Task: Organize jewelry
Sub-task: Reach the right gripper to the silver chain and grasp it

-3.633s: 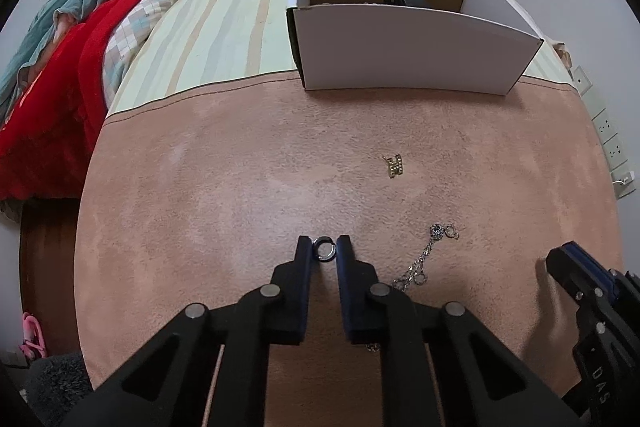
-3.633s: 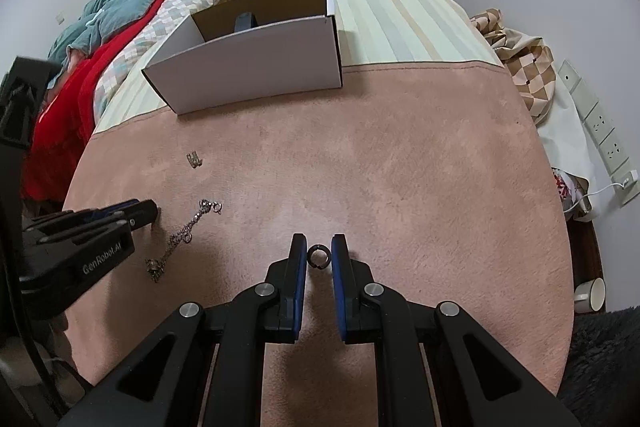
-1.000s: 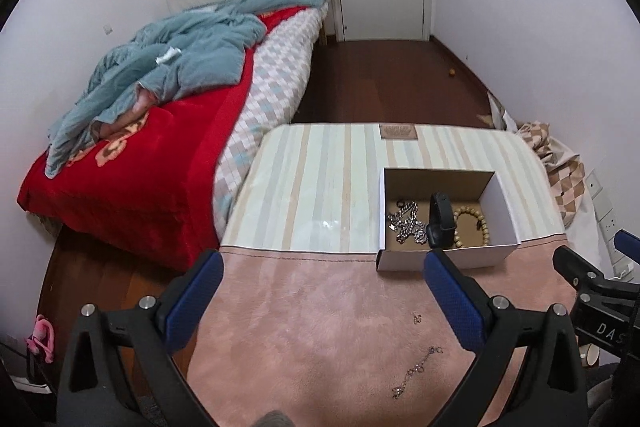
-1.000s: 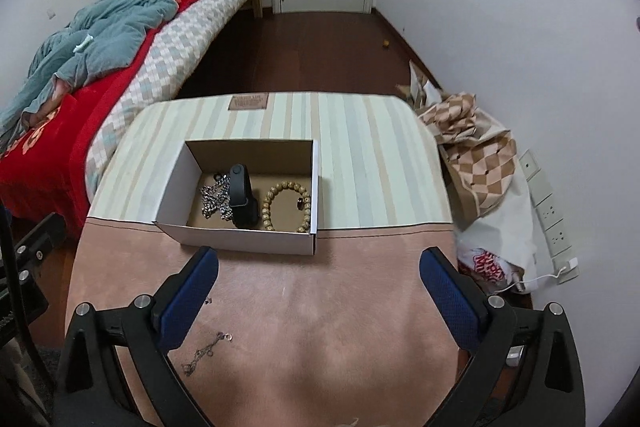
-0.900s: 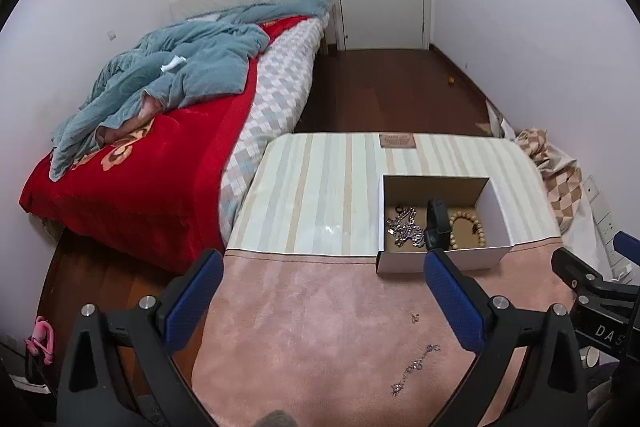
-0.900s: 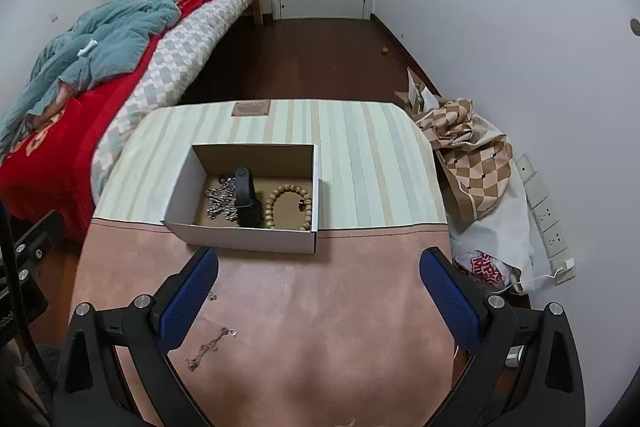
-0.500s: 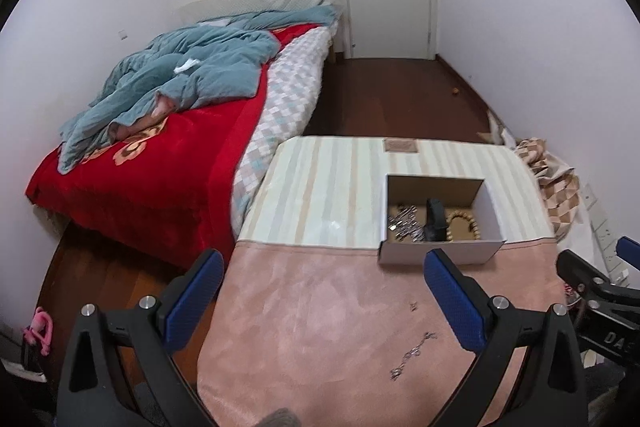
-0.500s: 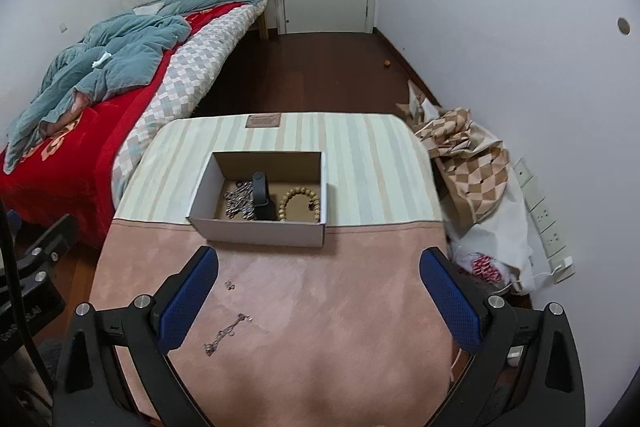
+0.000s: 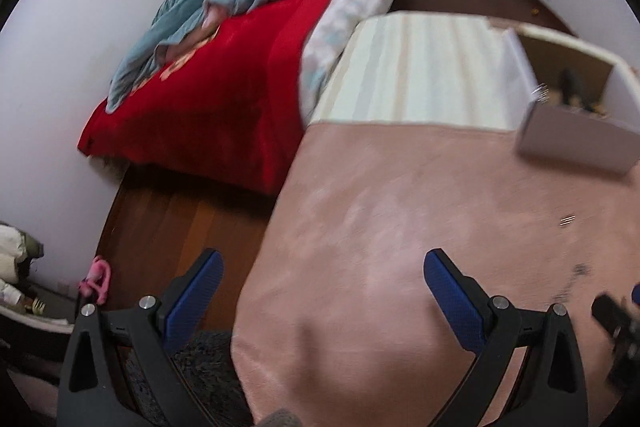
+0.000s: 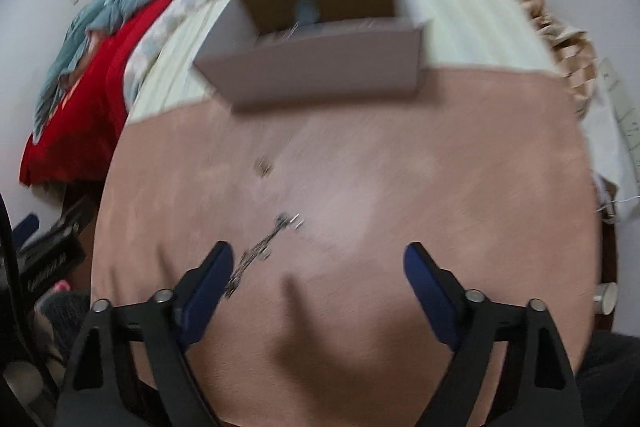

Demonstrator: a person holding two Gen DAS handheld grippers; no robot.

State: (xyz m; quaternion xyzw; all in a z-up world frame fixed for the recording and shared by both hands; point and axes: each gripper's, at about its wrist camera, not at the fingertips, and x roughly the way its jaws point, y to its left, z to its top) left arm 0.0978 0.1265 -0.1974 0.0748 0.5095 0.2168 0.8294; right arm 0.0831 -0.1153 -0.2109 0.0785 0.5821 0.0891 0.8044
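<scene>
Both views are motion-blurred. A silver chain bracelet (image 10: 264, 245) lies on the pink cloth (image 10: 400, 187), just ahead of my right gripper (image 10: 319, 259), close to its left finger. A small gold piece (image 10: 263, 166) lies farther on. The white cardboard box (image 10: 320, 75) with jewelry inside stands at the cloth's far edge. My right gripper is wide open and empty. My left gripper (image 9: 320, 267) is wide open and empty over the cloth's left edge. From the left wrist the box (image 9: 576, 139) is far right, the gold piece (image 9: 567, 221) and chain (image 9: 572, 281) at right.
A bed with a red blanket (image 9: 208, 95) and teal quilt lies to the left. Dark wood floor (image 9: 168, 227) shows beside the table. A striped cloth (image 9: 420, 67) covers the far table half. Checked fabric (image 10: 560, 39) and wall sockets are at right.
Both grippers have dropped from high above down close to the table. The left one swung left, the right one came down over the chain. Both stay open.
</scene>
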